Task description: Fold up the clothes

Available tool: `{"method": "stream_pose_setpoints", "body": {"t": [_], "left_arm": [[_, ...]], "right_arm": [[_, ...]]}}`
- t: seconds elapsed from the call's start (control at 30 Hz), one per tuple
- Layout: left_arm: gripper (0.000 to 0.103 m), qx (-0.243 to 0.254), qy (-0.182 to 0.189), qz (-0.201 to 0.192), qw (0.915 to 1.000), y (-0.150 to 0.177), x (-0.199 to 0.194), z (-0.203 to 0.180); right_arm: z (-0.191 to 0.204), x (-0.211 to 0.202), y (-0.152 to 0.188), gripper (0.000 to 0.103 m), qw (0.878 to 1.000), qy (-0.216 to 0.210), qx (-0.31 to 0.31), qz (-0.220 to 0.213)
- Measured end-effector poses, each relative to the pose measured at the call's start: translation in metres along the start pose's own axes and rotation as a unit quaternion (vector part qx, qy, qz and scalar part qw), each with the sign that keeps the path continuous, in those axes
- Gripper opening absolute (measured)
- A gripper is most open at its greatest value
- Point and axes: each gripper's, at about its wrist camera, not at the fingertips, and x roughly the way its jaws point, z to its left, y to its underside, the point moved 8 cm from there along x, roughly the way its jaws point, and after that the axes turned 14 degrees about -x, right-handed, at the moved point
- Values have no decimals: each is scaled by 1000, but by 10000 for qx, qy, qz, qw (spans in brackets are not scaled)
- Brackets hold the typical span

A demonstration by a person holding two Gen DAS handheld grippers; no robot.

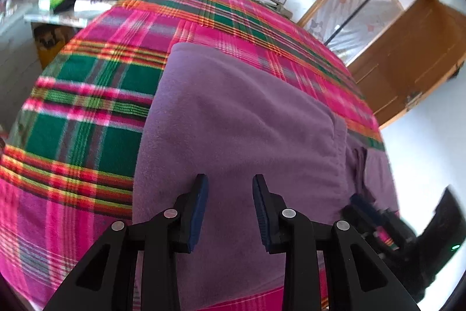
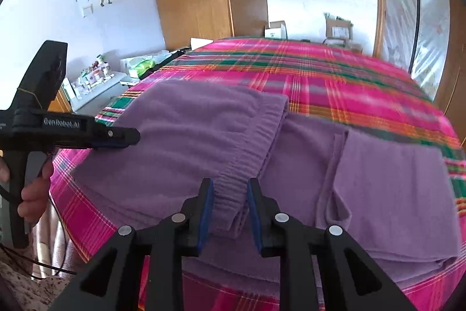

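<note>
A purple fleece garment (image 1: 233, 121) lies partly folded on a pink-and-green plaid bedspread (image 1: 87, 112), filling the centre and lower half of both views. Left gripper (image 1: 230, 188), bottom centre of the left wrist view: jaws partly open above the flat fleece, nothing between the pads. Right gripper (image 2: 230, 191), bottom centre of the right wrist view: jaws partly open, with the garment's ribbed hem (image 2: 233, 194) standing between the blue pads; whether the pads press the hem cannot be told. The left gripper also appears at the left edge of the right wrist view, held by a hand (image 2: 32, 194).
</note>
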Motion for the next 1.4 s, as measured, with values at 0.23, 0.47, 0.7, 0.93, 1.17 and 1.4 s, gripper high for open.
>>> {"method": "stream_pose_setpoints", "body": {"t": [0.23, 0.47, 0.7, 0.93, 1.17, 1.4], "left_arm": [[33, 264, -200, -208, 9992, 4, -2, -2], [33, 450, -219, -281, 9983, 6, -7, 2], [33, 461, -212, -366, 9980, 6, -21, 11], [33, 469, -273, -460, 9975, 4, -31, 19], [33, 521, -369, -419, 9971, 7, -28, 23], [33, 562, -328, -364, 9972, 12, -32, 29]], "right_arm": [[19, 10, 2, 24, 9995, 41, -299, 89], [20, 8, 4, 24, 9993, 153, -301, 163], [37, 0, -16, 24, 9990, 125, -435, -62], [52, 13, -18, 24, 9981, -7, -609, 58], [53, 22, 0, 24, 9973, -14, -663, 306], [56, 21, -1, 25, 9969, 25, -700, 349]]}}
